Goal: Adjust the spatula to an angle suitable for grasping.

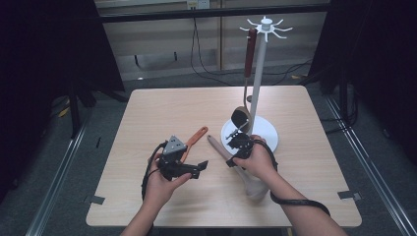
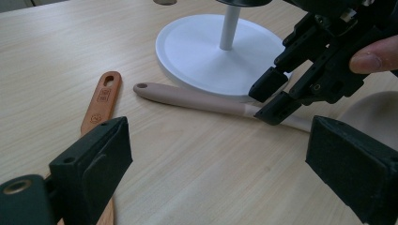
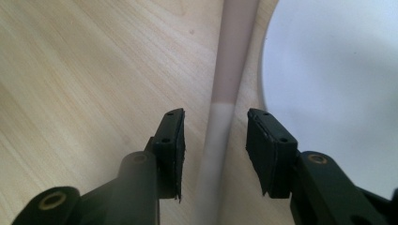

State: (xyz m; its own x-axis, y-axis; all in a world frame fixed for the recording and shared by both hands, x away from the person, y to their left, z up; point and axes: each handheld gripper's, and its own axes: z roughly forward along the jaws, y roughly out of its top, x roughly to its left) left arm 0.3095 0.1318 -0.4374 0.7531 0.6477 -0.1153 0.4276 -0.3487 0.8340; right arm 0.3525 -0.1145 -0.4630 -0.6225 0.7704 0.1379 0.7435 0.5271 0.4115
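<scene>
In the right gripper view the right gripper [image 3: 213, 154] straddles the spoon [image 3: 225, 117]: its handle runs up between the two pads, a gap shows on each side, and nothing is pinched. This view also shows where the handle's pale part meets its tan part, level with the pad tips, and the white base [image 3: 338, 93] just beside it.

The left gripper view looks across the table [image 2: 197, 178] past the left gripper [image 2: 220, 154], whose jaws stand wide apart around bare wood. Beyond them it shows the orange spatula [image 2: 101, 105] with a hanging hole, lying just beside the spoon's holed end, and the right gripper poised over the spoon's handle.

The high view alone takes in the whole stand [image 1: 259, 78]: its pole, the hooks on top, and a ladle [image 1: 247, 73] with a red handle hanging there. The spoon's bowl lies under the right hand [image 1: 258, 160].
</scene>
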